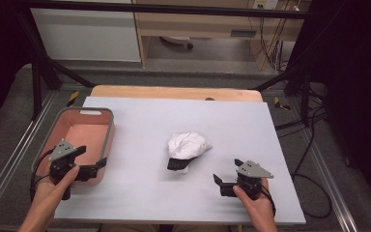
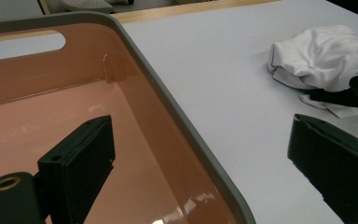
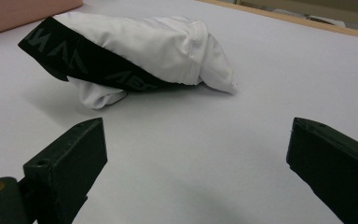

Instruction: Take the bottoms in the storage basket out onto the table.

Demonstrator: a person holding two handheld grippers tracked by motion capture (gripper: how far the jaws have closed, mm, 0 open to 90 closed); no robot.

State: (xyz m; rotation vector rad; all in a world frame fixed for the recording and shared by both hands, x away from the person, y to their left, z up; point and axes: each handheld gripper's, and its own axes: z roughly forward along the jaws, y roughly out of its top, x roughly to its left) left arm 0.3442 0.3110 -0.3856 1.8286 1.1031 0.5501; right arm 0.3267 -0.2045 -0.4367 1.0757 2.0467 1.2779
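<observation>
A crumpled white garment [image 1: 189, 145] with a black waistband [image 1: 178, 164] lies in the middle of the white table. It also appears in the left gripper view [image 2: 321, 56] and close up in the right gripper view [image 3: 158, 42]. My left gripper [image 1: 92, 155] is open and straddles the near right wall of a pink bin [image 1: 110, 130]; one jaw hangs over the bin's inside and the other over the table [image 2: 200, 135]. My right gripper [image 1: 227, 170] is open with nothing between its jaws, low over the table just right of the garment [image 3: 198, 128].
The pink bin, grey-rimmed [image 2: 168, 102], has nothing in it and sits at the table's left edge. The white table top [image 1: 174, 116] has a wooden strip along its far edge. Black frame bars and cables stand around the table.
</observation>
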